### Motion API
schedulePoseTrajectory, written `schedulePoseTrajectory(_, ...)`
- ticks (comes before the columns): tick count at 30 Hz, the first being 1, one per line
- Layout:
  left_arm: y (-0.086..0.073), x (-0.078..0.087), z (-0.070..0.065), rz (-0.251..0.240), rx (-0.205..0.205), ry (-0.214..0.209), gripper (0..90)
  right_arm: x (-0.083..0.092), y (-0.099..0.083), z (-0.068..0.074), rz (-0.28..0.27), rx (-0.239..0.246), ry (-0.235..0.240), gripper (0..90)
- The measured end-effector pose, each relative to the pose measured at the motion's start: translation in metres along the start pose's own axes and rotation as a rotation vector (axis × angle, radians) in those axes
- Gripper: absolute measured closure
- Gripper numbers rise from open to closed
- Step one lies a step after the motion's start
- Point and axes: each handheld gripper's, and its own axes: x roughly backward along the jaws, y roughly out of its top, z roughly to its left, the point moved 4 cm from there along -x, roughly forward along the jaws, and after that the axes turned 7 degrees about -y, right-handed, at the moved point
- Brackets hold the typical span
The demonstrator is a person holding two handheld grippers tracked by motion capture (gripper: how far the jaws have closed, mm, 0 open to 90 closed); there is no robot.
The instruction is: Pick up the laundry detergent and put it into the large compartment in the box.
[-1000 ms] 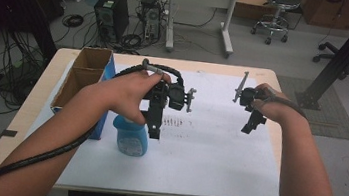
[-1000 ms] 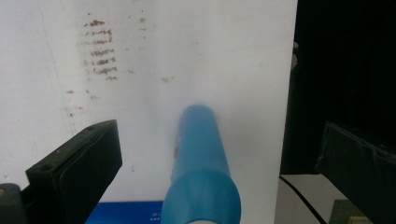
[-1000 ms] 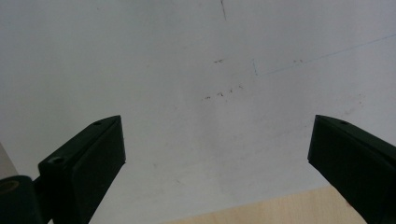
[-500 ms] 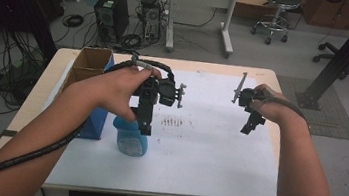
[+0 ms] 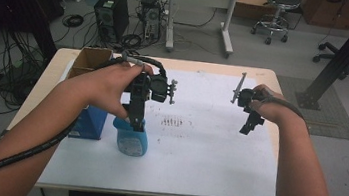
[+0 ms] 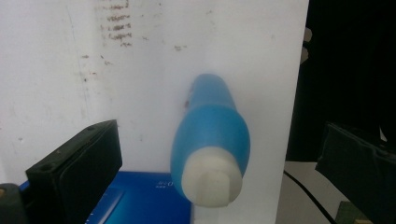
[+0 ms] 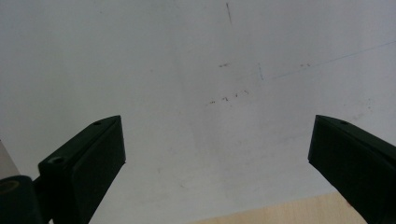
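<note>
The left tongs (image 6: 219, 158) hang wide open above the white-capped blue bottle (image 6: 211, 140) near the desk's (image 5: 202, 182) left, while the right tongs (image 7: 219, 158) gape wide over bare desk.

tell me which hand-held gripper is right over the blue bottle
The left hand-held gripper: its open jaws flank the blue bottle. The right hand-held gripper hangs over bare white tabletop.

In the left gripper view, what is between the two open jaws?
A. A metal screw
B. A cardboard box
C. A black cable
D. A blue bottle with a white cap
D: the blue bottle with its white cap sits between the left gripper jaws, which stand wide apart and do not touch it.
</note>
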Motion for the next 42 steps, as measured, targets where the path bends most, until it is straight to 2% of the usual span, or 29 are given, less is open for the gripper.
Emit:
schedulePoseTrajectory(19, -0.016, -0.002, 0.000, 0.006, 0.009, 0.004, 0.2, 0.002, 0.003, 0.001, 0.006, 0.006, -0.004, 3.9)
schedulePoseTrajectory(32, -0.021, -0.011, -0.001, 0.005, -0.009, 0.014, 0.2, 0.002, 0.005, 0.003, 0.011, 0.010, -0.005, 4.0)
schedulePoseTrajectory(42, -0.024, -0.021, 0.000, 0.013, -0.011, 0.005, 0.2, 0.001, 0.006, 0.003, 0.011, 0.011, -0.006, 4.0)
